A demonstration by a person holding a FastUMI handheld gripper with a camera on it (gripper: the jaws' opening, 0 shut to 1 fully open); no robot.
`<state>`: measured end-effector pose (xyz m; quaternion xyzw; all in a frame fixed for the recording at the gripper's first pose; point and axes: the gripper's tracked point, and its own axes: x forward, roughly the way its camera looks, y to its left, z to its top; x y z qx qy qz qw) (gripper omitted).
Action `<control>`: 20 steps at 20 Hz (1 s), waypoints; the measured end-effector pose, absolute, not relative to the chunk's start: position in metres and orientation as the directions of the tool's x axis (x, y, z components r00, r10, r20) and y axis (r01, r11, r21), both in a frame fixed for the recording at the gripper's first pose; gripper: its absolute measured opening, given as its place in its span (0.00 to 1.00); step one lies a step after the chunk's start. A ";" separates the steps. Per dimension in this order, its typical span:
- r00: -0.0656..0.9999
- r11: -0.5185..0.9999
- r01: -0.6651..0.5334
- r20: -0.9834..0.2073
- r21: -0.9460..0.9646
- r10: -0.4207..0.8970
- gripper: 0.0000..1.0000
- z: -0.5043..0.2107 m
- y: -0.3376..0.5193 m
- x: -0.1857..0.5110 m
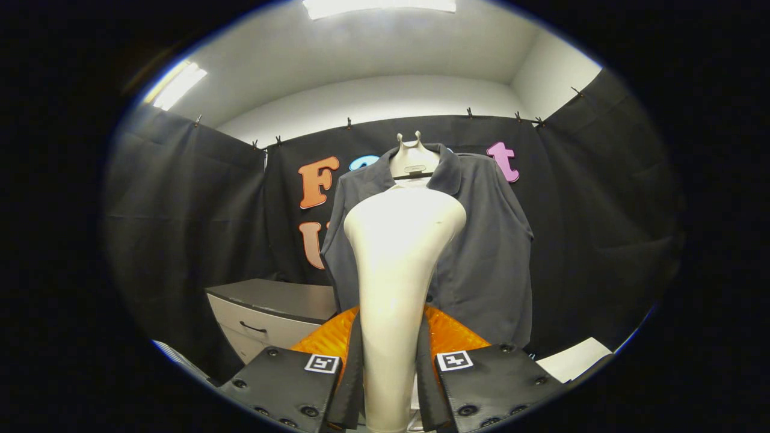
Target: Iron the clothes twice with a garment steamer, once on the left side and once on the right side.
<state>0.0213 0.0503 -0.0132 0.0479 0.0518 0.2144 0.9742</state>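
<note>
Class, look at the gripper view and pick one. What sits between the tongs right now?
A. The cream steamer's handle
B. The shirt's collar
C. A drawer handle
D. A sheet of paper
A: the steamer stands upright between the tongs, both fingers pressing its handle, its head raised in front of the grey shirt hanging beyond.
</note>
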 end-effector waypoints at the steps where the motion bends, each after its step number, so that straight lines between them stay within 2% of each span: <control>1: 0.903 0.904 -0.411 -0.086 0.117 0.421 0.45 -0.016 0.051 0.023; 20: 0.908 0.911 -0.395 -0.101 0.121 0.407 0.45 -0.024 0.053 0.033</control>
